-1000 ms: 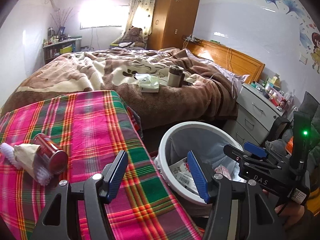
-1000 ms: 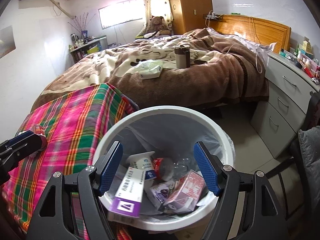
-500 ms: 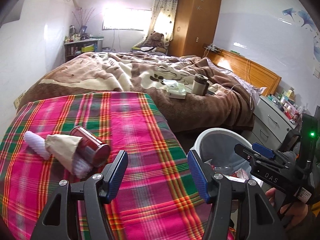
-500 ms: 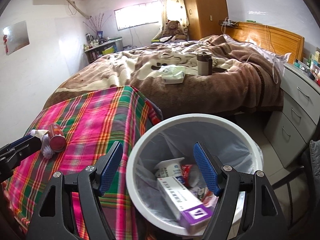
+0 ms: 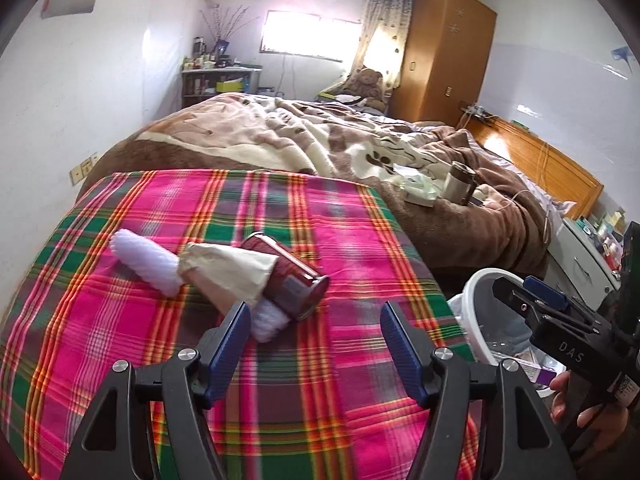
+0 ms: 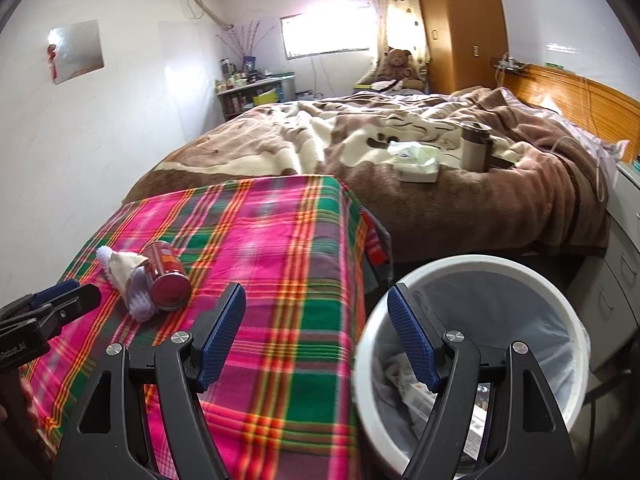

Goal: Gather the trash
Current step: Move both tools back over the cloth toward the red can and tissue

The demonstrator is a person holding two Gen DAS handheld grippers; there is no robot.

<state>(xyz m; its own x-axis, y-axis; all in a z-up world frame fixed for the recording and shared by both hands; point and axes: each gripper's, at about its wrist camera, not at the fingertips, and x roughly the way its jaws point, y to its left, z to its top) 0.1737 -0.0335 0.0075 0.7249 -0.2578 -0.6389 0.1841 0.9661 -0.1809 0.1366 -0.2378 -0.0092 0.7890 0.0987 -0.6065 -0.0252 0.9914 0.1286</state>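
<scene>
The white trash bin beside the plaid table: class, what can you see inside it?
Inside the bin there is a grey liner bag and some printed cartons at the bottom. The right gripper covers part of them, so the full contents cannot be seen.

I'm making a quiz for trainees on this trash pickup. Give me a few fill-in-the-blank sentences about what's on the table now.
The red can lies on its ____ on the plaid tablecloth.
The left gripper has its jaws ____.
A paper cone lies touching the ____.
The white bin stands ____ the table.

Missing words: side; open; can; beside
</scene>
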